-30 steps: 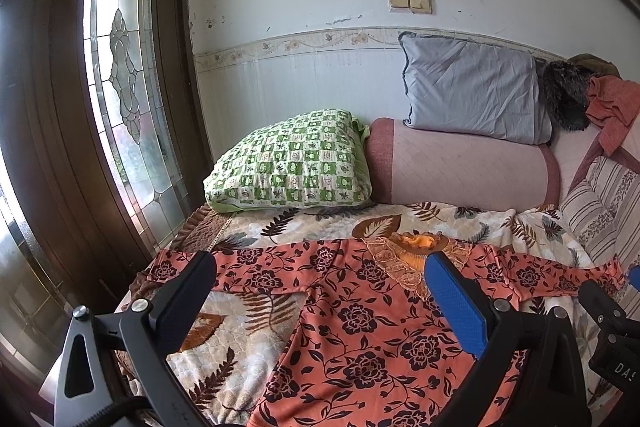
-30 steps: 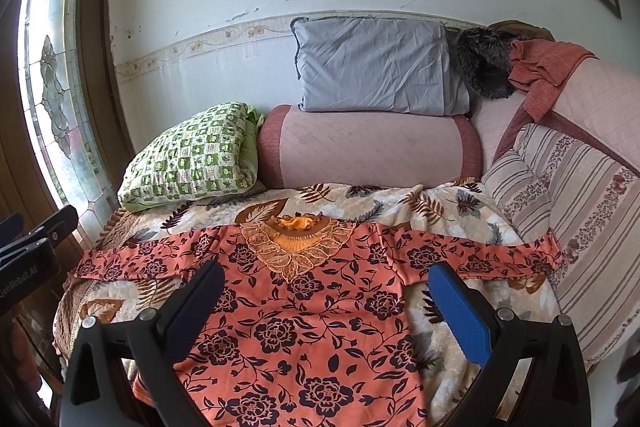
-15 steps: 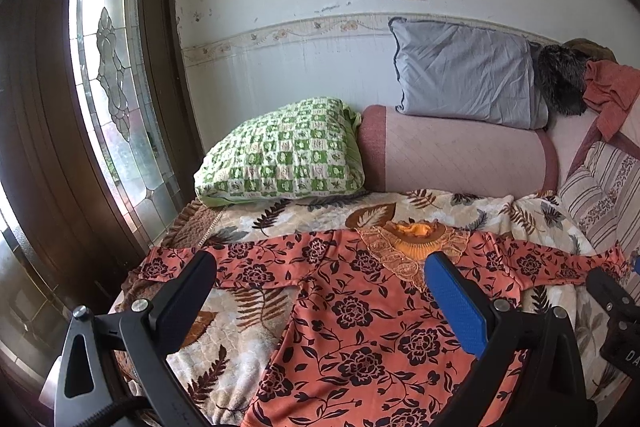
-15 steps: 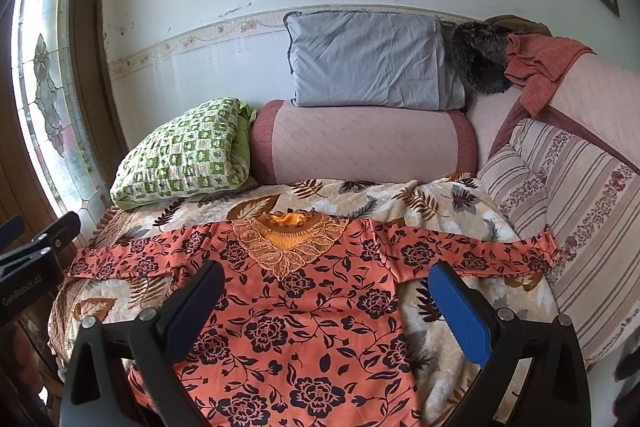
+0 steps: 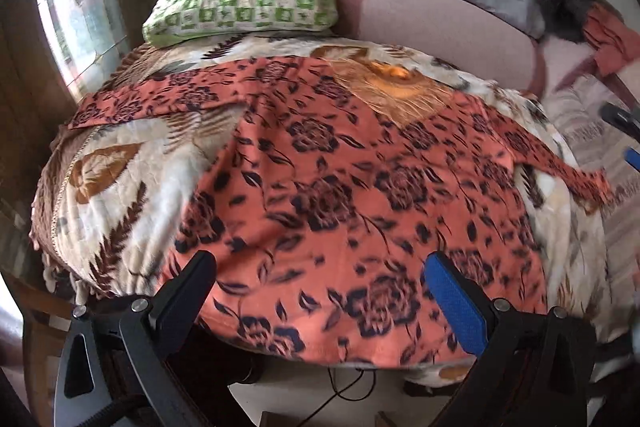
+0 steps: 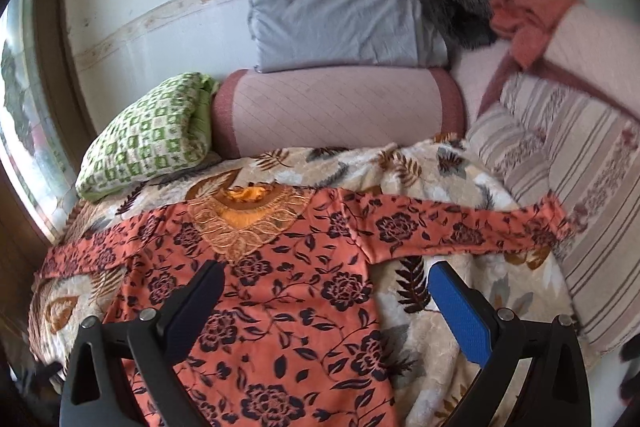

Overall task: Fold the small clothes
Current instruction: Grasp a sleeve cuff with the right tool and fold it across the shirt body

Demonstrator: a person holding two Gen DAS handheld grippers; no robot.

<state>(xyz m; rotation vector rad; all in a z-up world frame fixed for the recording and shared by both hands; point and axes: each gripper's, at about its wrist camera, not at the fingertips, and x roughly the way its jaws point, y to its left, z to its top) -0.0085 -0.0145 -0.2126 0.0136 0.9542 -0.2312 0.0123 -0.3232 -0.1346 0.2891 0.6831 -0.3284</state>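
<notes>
Lying flat under both spread tongs (image 5: 320, 287) (image 6: 324, 295), floral dress (image 5: 340, 195), seemingly untouched

My left camera looks down from close above the near edge of the bed, at the orange flowered top (image 5: 340, 195). My right camera sits further right and looks across it. Both show the green pillow (image 6: 148, 139) at upper left.

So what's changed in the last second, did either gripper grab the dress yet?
Not yet. Both grippers dropped toward the orange floral dress: the left gripper to its hem, the right gripper over its right side. Both are open and empty. The dress lies flat, sleeves spread, on the leaf-print blanket as before.
</notes>
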